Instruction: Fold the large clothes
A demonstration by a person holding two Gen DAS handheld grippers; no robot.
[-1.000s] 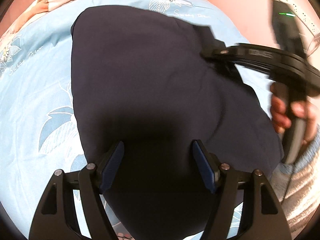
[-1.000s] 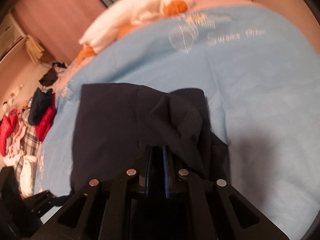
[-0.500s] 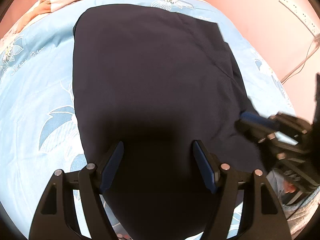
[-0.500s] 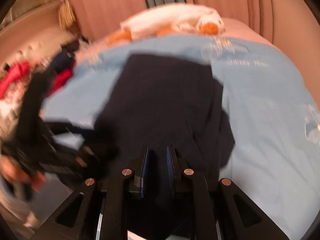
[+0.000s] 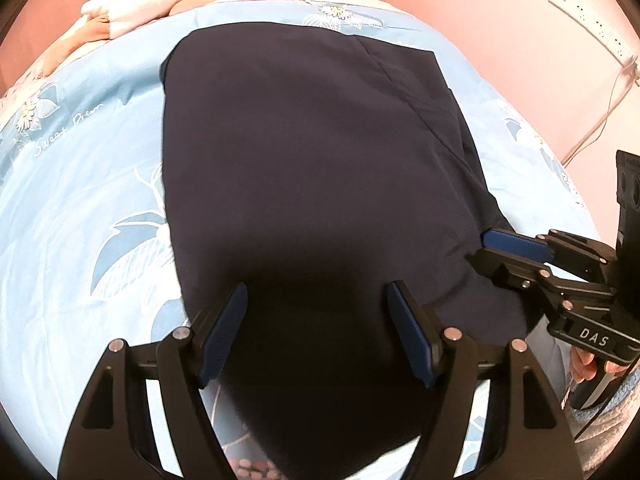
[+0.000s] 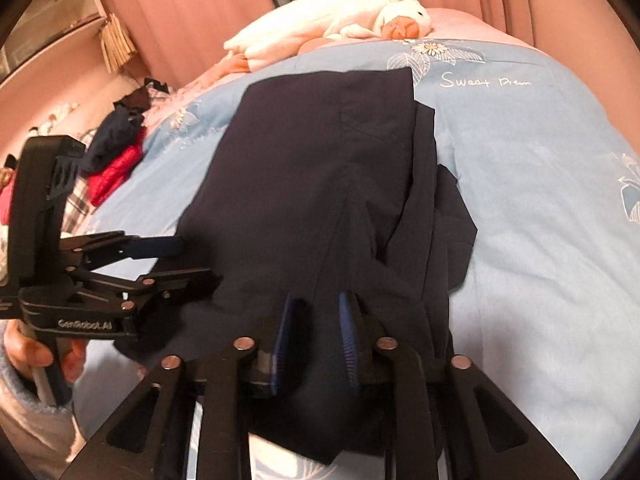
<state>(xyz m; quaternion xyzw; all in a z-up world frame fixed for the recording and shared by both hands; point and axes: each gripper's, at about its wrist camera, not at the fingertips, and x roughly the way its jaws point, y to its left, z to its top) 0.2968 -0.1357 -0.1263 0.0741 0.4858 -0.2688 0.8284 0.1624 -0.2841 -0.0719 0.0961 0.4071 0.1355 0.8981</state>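
Between the opening right claw [image 6: 314,330], navy garment [image 6: 320,168]; left claw [image 5: 316,334] wide above.

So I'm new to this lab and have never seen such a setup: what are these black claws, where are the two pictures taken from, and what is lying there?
There is no robot here. A person holds a hand-operated two-finger gripper in each hand, and each carries a wide-angle camera looking along its fingers.

In the left camera's picture the left gripper stands open over a dark navy garment spread on a light blue floral bedcover; nothing is between its pads. The right gripper comes in from the side.

The right camera's picture shows the same garment from the other hand. The right gripper's jaws are opening, with cloth between them, seemingly letting go. A white plush toy lies further back, and a pile of clothes lies at the far left.
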